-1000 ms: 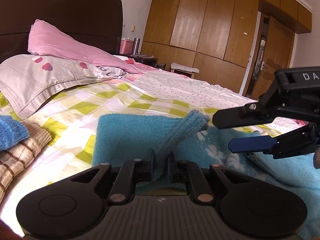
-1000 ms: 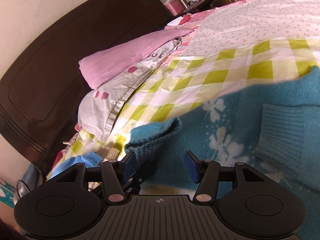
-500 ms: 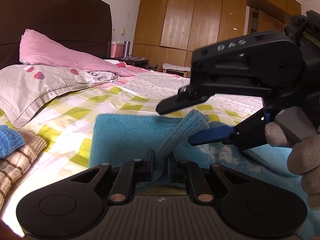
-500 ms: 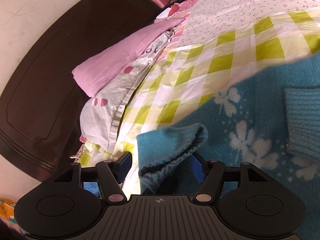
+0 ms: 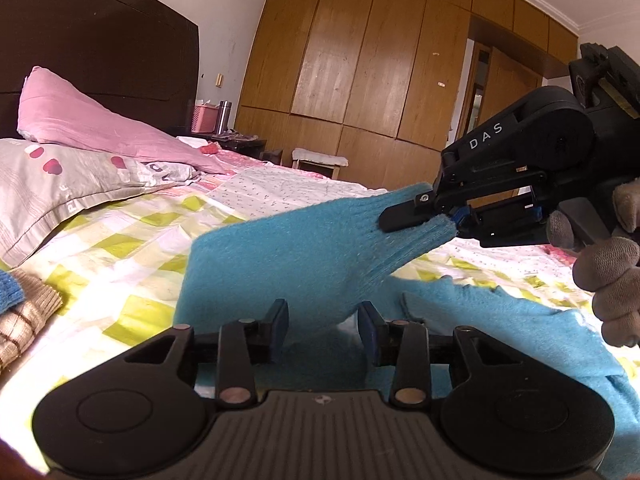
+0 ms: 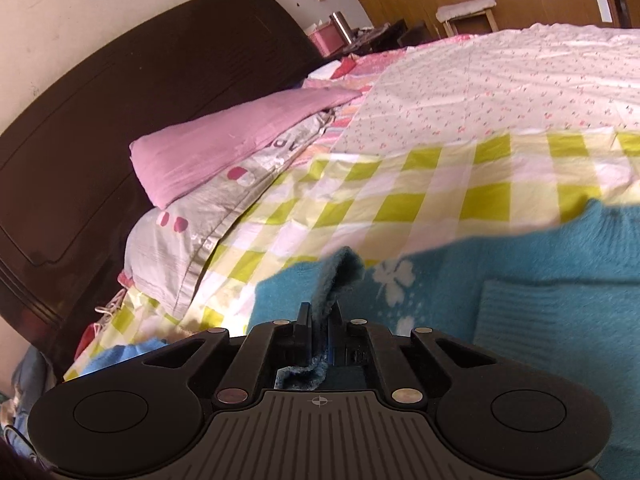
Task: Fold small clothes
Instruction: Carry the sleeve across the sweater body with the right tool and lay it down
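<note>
**Turquoise sleeve pinched and raised over the bed**

Turquoise fuzzy knit fills the near field of both wrist views: a small turquoise sweater with white flower motifs (image 6: 520,300) lies spread on the bed, and its ribbed sleeve cuff (image 5: 404,232) is lifted off the body of the garment. The right gripper (image 6: 319,322) has its fingers pressed together on that cuff, the fabric bunching between the pads and trailing back toward the camera; seen from the left wrist, the same gripper (image 5: 438,220) pinches the cuff from the right and holds the sleeve up in a taut slope. This hold looks meant to carry the sleeve across the chest of the sweater for a fold. The left gripper (image 5: 323,326) sits low with its fingers spread; the base of the raised sleeve lies between them but they do not close on it, so it seems placed to steady the garment or take a fresh hold. A gloved hand (image 5: 608,276) grips the right tool's handle.

Under the sweater is a yellow-green and white checked bedsheet (image 6: 400,200), soft and slightly rumpled. At the left edge lies a small stack of folded knitwear, blue over brown-striped (image 5: 24,308), probably items already done. Farther off rest a grey pillow with pink hearts (image 5: 60,196) and a pink pillow (image 5: 92,128), against a dark wooden headboard (image 6: 120,112). Beyond stand a small stool (image 5: 318,159) and wooden wardrobe doors (image 5: 360,60).
</note>
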`<state>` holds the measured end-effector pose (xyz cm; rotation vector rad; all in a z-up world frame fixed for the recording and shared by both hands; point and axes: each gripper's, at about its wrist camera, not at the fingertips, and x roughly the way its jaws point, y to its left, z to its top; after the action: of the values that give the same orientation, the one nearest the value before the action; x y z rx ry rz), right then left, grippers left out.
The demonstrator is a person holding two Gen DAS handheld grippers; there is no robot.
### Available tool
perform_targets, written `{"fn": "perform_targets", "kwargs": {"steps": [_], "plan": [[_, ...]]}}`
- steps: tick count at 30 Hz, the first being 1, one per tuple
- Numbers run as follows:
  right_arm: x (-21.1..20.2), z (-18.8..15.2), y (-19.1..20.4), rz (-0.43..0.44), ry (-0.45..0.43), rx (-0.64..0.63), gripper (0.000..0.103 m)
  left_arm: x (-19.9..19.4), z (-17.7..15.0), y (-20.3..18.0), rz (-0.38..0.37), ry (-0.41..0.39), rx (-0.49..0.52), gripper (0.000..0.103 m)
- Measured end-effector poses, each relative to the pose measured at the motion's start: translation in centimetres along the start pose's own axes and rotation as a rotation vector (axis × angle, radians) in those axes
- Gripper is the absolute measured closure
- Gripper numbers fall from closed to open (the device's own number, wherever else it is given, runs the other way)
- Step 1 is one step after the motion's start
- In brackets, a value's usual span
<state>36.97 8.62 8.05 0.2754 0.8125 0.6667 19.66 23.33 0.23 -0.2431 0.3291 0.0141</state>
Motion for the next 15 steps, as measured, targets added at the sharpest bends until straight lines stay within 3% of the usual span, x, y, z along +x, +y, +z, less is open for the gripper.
{"fn": "perform_targets", "kwargs": {"steps": [8, 15], "plan": [[-7.7, 2.6, -4.9, -0.076, -0.122, 0.018, 0.097, -0.3, 0.1, -2.2, -0.028, -0.006, 0.036, 0.057], [-12.5, 2.1, -11.9, -0.189, -0.166, 0.088, 0.097, 0.6, -0.7, -3.8, -0.055, 0.039, 0.085, 0.057]]}}
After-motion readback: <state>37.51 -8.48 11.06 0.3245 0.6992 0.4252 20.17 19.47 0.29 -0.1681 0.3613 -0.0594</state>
